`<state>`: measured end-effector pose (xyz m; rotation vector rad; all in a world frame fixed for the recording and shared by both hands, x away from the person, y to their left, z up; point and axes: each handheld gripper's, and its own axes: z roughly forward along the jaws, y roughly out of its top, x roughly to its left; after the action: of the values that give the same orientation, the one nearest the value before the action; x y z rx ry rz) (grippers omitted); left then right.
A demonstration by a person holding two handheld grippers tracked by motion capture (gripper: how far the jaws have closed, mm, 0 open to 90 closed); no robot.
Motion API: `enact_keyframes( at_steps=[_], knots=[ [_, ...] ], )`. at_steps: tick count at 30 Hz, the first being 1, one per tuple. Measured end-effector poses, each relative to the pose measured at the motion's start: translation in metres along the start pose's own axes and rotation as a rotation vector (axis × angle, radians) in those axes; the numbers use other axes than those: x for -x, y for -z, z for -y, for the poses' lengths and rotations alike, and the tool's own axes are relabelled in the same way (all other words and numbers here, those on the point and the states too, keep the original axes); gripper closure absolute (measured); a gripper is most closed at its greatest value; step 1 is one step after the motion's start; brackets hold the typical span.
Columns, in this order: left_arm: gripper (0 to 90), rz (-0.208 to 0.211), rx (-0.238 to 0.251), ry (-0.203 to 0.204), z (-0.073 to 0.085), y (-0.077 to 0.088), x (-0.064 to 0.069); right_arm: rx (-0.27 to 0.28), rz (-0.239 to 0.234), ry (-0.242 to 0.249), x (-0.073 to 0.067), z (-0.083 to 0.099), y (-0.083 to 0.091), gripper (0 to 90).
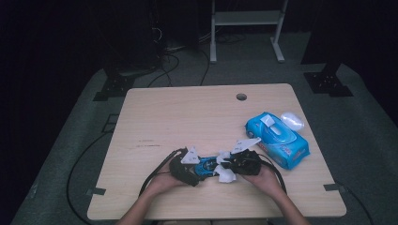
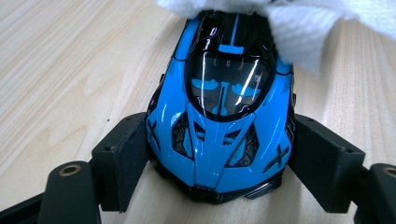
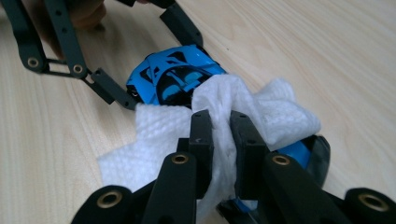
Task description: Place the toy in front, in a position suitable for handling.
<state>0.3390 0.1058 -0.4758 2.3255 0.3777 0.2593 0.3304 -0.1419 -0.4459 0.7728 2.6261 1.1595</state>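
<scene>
Near the six o'clock edge of the pale wooden table, the person has both grippers drawn in close together over a glossy blue and black toy sports car. The left gripper has its jaws spread to the car's width, one pad on each flank of the nose; in the left gripper view the pads sit right at the bodywork, though whether they press or only bracket it is hard to tell. No earlier look at them is to hand, so I say only how they stand.

The right gripper comes in from three o'clock of the car, its jaws pinched nearly together on a crumpled white textured wet wipe. The wipe lies draped over the rear half of the car, touching its roof and tail.

Out toward two o'clock on the table lies a blue soft plastic pack of wet wipes, and a small white crumpled wad rests just beyond it. A round cable hole sits toward twelve o'clock.
</scene>
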Motion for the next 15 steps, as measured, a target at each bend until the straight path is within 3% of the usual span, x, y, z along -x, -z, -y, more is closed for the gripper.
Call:
enact_keyframes(
  at_steps=[1,5,7,12,13,15],
  knots=[
    [23.5,0.005,0.003,0.006,0.001,0.001,-0.001,-0.010,0.002,0.007,0.000,-0.002,0.000,79.6],
    [23.6,0.004,0.003,0.003,0.001,0.000,0.000,-0.005,0.009,-0.067,0.014,0.002,0.006,79.9],
    [23.7,0.004,0.003,0.001,0.001,0.000,0.000,0.000,0.015,-0.069,0.014,0.001,0.007,79.9],
    [23.7,0.003,0.002,0.006,0.001,0.000,0.000,0.008,-0.028,-0.033,-0.002,-0.017,-0.011,79.9],
    [23.7,0.004,0.006,0.010,0.001,0.000,0.000,0.018,-0.067,-0.029,-0.010,-0.027,-0.024,79.9],
    [23.7,0.007,0.006,0.010,0.002,0.001,-0.001,-0.003,-0.091,0.004,-0.019,-0.035,-0.038,79.9]
  ],
)
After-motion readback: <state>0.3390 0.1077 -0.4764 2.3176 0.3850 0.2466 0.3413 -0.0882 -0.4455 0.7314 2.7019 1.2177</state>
